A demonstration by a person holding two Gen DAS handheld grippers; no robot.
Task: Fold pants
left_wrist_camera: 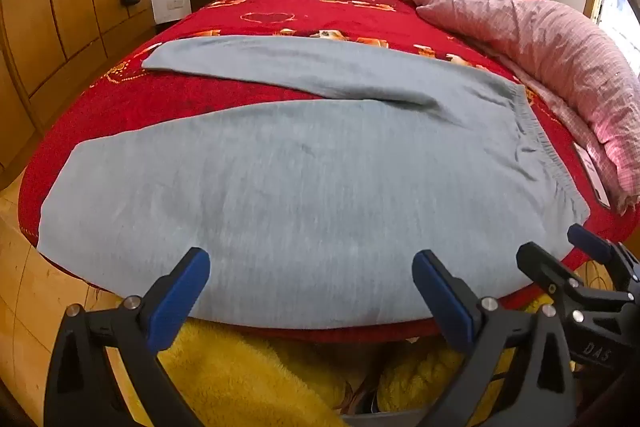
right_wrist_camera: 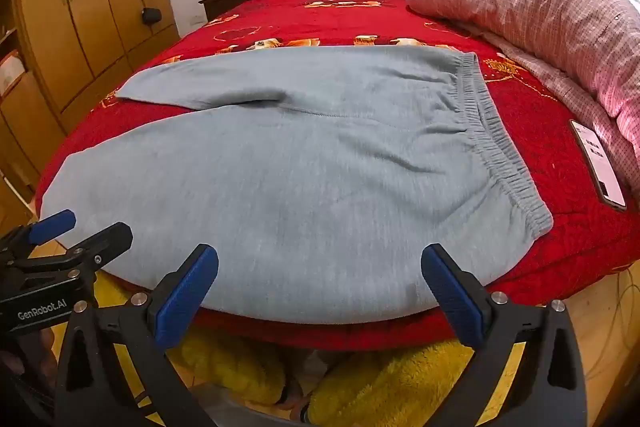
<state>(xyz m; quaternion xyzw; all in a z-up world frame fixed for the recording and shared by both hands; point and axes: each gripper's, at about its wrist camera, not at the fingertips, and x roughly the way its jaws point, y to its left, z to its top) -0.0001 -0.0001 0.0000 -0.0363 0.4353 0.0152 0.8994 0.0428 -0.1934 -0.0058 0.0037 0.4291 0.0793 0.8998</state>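
My left claw (left_wrist_camera: 311,289) and right claw (right_wrist_camera: 320,283) are both wide apart, gripping nothing, side by side at the bed's (right_wrist_camera: 560,163) near edge. The grey pants (right_wrist_camera: 304,171) lie flat just ahead, waistband toward the right edge.
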